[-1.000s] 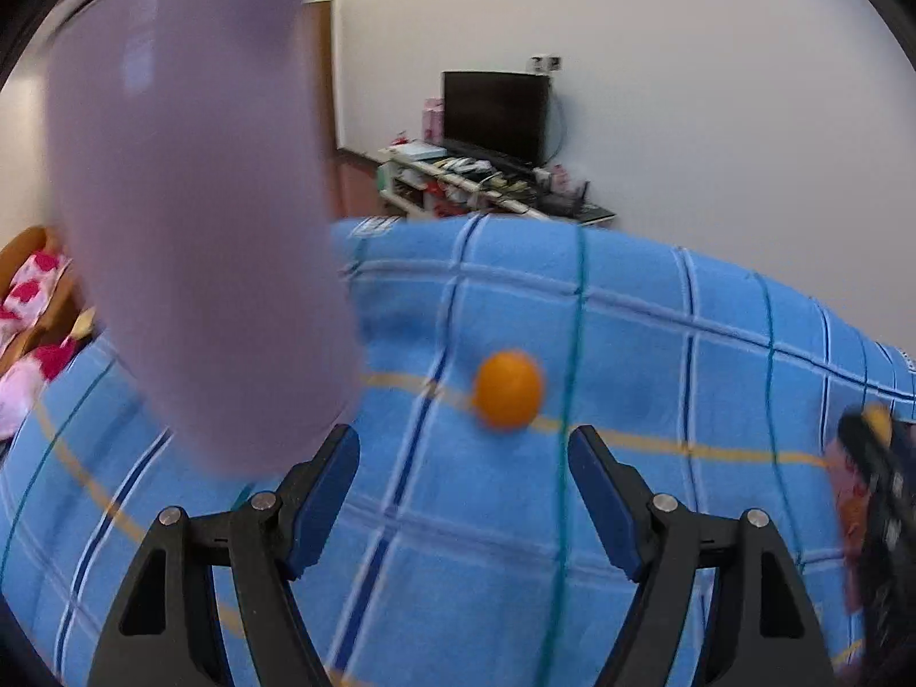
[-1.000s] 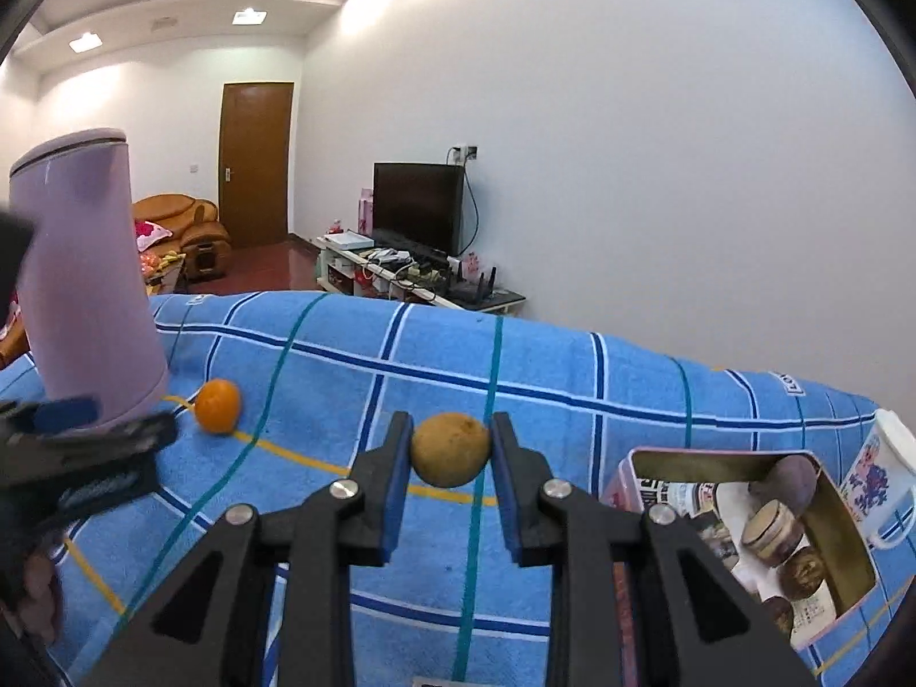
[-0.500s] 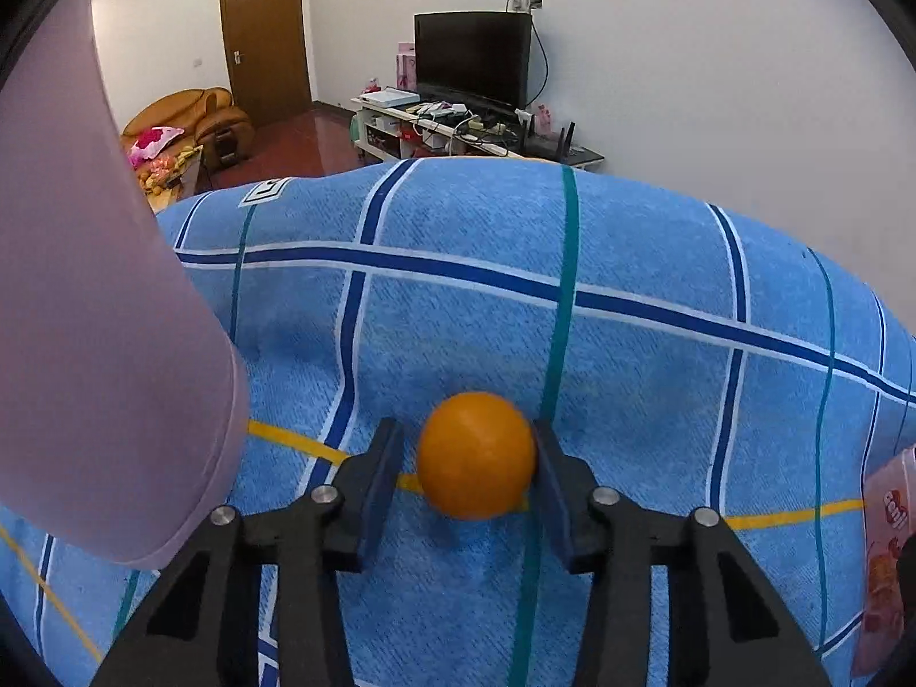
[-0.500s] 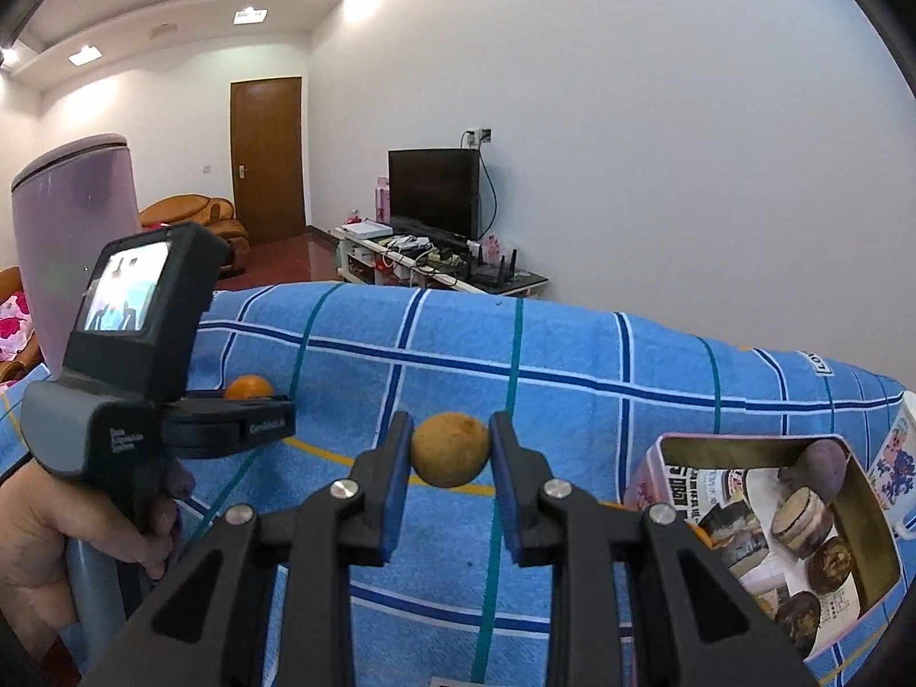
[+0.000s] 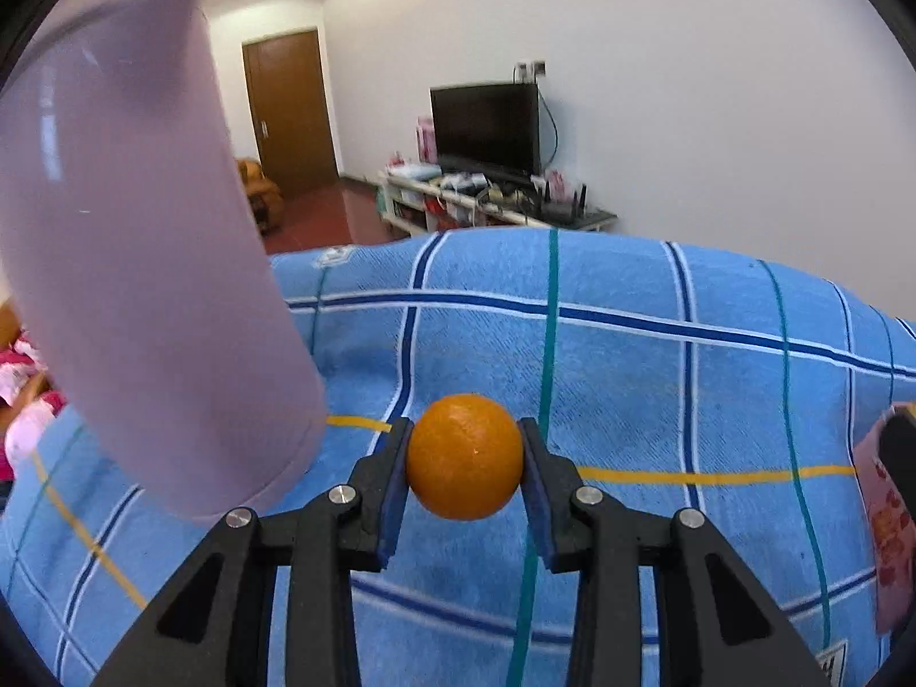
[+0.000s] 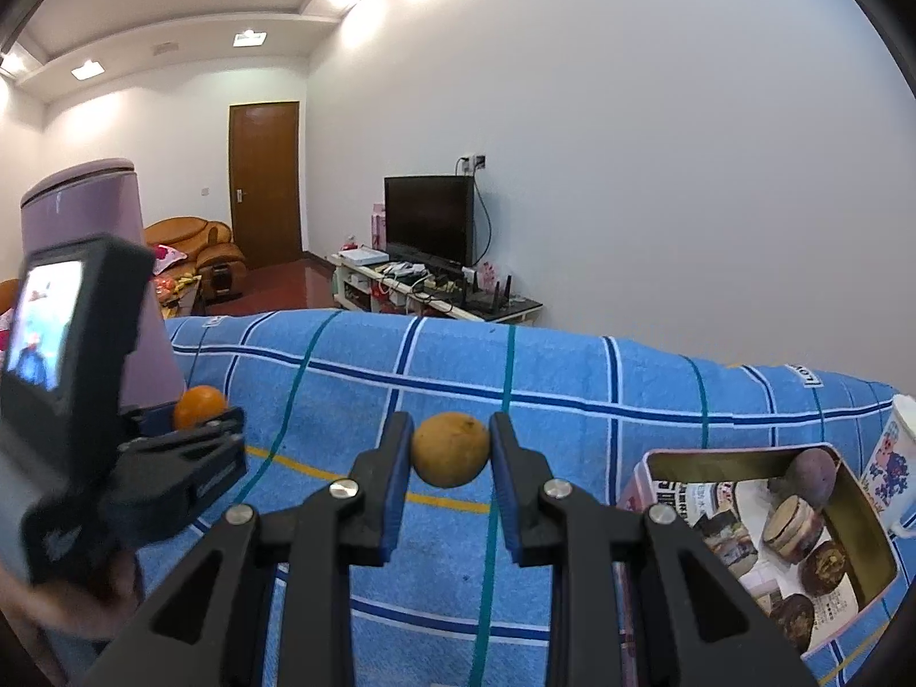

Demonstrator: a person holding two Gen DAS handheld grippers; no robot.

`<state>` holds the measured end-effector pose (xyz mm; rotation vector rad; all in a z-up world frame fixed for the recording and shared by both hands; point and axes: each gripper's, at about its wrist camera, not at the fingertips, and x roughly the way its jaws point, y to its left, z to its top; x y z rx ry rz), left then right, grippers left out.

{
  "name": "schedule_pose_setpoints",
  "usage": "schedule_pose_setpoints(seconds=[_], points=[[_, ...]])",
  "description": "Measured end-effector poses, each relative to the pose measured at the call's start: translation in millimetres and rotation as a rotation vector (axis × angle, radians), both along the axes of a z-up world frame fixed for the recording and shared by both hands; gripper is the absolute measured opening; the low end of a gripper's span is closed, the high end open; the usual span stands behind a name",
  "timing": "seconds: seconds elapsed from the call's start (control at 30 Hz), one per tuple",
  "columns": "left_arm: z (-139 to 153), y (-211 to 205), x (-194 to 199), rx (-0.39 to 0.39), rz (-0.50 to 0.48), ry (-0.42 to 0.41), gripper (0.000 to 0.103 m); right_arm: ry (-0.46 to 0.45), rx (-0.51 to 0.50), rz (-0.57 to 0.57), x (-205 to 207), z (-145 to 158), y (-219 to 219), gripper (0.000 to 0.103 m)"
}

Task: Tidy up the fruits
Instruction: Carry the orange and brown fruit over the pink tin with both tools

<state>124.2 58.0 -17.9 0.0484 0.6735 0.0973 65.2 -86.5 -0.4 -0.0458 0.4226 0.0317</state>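
My left gripper (image 5: 465,458) is shut on a bright orange (image 5: 465,457), held just above the blue checked cloth (image 5: 658,389). In the right wrist view the same orange (image 6: 197,405) sits between the left gripper's fingers at the far left. My right gripper (image 6: 451,449) is shut on a dull yellow-brown round fruit (image 6: 451,449), held above the cloth. A pink open tin box (image 6: 761,521) lies at the right, lined with printed paper and holding several dark round fruits.
A tall lilac cylinder container (image 5: 143,263) stands close on the left of the orange. A white printed mug (image 6: 896,458) stands beyond the tin. The tin's pink edge (image 5: 884,521) shows at the right of the left wrist view.
My left gripper closed in on the orange, shut on it and lifted it slightly. My right gripper kept hold of the yellow-brown fruit and barely moved.
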Motion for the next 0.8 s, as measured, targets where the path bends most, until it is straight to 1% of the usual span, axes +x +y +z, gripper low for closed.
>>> schedule_pose_setpoints(seconds=[0.1, 0.2, 0.3, 0.33, 0.4, 0.6, 0.8], points=[[3.9, -4.5, -18.9, 0.031, 0.001, -0.041, 0.038, -0.008, -0.013, -0.005, -4.7, 0.9, 2.1, 0.030], [5.7, -5.3, -29.4, 0.032, 0.005, -0.065, 0.038, -0.012, -0.018, -0.007, -11.5, 0.5, 3.6, 0.030], [4.7, -4.7, -40.3, 0.013, 0.010, -0.064, 0.038, -0.013, -0.022, -0.005, -15.9, 1.5, 5.0, 0.030], [5.6, -3.6, -35.4, 0.010, 0.012, -0.066, 0.038, -0.014, -0.023, -0.005, -17.2, 1.7, 5.1, 0.030], [5.9, -2.6, -38.7, 0.006, 0.014, -0.071, 0.038, -0.012, -0.026, -0.005, -19.2, 1.3, 4.5, 0.030], [10.1, -4.1, -58.7, 0.021, 0.016, -0.095, 0.038, -0.013, -0.029, -0.009, -30.0, 1.6, 1.1, 0.030], [13.3, -8.8, -65.7, 0.020, 0.018, -0.105, 0.038, -0.016, -0.033, -0.013, -39.8, 3.2, -0.6, 0.030]])
